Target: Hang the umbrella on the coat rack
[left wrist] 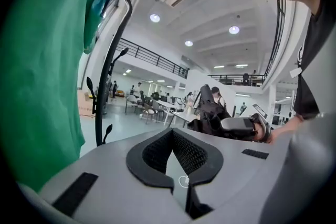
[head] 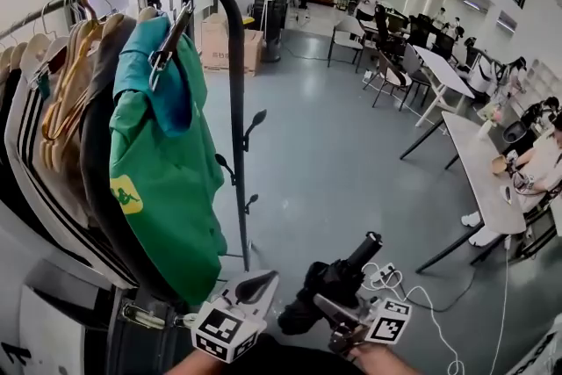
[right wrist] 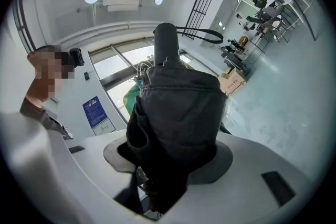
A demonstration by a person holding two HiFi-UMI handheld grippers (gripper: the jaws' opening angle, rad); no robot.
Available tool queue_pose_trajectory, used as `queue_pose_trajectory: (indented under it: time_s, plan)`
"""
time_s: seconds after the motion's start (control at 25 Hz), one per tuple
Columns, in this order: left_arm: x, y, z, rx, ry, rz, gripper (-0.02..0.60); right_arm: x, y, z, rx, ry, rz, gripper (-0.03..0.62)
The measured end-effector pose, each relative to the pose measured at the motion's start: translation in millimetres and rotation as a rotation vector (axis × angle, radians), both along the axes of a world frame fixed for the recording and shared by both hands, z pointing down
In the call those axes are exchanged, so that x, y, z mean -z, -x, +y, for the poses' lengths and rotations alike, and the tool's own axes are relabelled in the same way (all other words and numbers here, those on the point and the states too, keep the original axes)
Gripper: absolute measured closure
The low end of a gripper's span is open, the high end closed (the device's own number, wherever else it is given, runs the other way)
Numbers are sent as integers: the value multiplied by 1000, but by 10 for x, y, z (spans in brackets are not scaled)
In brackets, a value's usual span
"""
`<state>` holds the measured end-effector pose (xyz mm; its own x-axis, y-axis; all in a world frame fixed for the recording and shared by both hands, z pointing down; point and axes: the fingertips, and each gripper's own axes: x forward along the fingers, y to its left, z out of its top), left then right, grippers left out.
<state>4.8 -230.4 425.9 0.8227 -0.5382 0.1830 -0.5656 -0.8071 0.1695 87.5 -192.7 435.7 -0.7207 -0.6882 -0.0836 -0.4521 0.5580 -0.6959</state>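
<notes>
Head view puts the folded black fabric umbrella (head: 338, 281) low at the bottom centre, its stubby handle tilted up to the right, well apart from the black metal coat rack (head: 235, 101) that arches across the upper left; the right gripper (head: 347, 320) has its jaws spread wide around the umbrella's bunched canopy, while the left gripper (head: 255, 285), at lower centre-left, has its jaws drawn together on nothing; the hold sits on loose cloth rather than on the shaft, so the umbrella could slide or swivel as it is lifted; the small black hook pegs (head: 255, 120) on the rack's post look short and narrow, so the thin black strap loop (right wrist: 202, 34) could miss one or slip off; the green hanging shirt (head: 167, 180) crowds the post and could snag the umbrella; right gripper view shows fabric burying the pads, so the contact itself is hidden; the strap is too small to find in the head view; the rack's foot lies behind the grippers, and both hands are cut off at the bottom edge
</notes>
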Motion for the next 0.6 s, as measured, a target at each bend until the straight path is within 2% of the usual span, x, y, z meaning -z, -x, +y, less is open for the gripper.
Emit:
queue_pose_trajectory:
  time_s: [0.16, 0.44, 0.52, 0.6]
  plan:
    - [-138, 141, -375, -1, -21, -5, 566, -86, 166, -397, 2, -2, 29, 376]
    - [-284, 187, -499, -19, 39, 0, 566, -114, 284, -747, 41, 28, 44, 376]
    - [-329, 208, -533, 8, 45, -3, 566, -113, 301, -840, 65, 31, 47, 376]
    - [-328, 280, -601, 66, 43, 33, 568, -106, 329, -923, 97, 33, 52, 376]
